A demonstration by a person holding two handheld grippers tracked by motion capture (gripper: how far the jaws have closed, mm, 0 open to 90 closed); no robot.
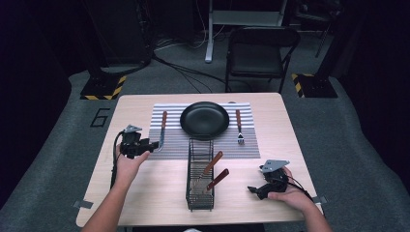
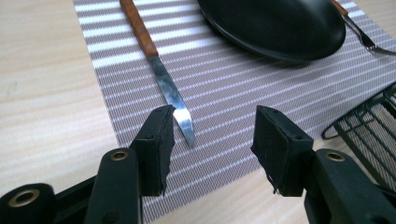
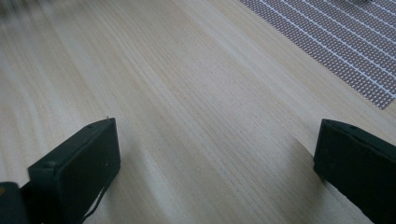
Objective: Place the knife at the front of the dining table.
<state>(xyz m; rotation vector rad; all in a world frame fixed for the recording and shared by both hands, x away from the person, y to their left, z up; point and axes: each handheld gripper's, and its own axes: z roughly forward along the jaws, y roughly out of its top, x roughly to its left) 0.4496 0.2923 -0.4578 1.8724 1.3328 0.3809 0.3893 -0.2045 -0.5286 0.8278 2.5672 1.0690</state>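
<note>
Knife (image 2: 161, 70) on the striped mat (image 2: 243, 88), left of the plate (image 2: 275, 25), brown handle away from the person, blade tip toward the mat's near edge. Left gripper (image 2: 212, 135) just short of the tip, jaws spread, nothing between them; one pad sits right beside the blade, contact hard to call. In the high view the left gripper (image 1: 153, 145) is at the mat's left near corner, with bare table (image 1: 135, 193) behind it. Fork (image 1: 239, 126) on the mat right of the plate, tines toward the person. Rack (image 1: 199, 176) in the centre just off the mat's near edge, two brown-handled pieces in it, their metal ends lost in the wire. Right gripper (image 1: 255, 190) low over bare wood near the right front edge, well apart from the rack, jaws wide, empty. In its own view the mat corner (image 3: 355, 51) is cut off at the frame. Knife blade shiny, handle riveted, top end out of frame in the left gripper view.
</note>
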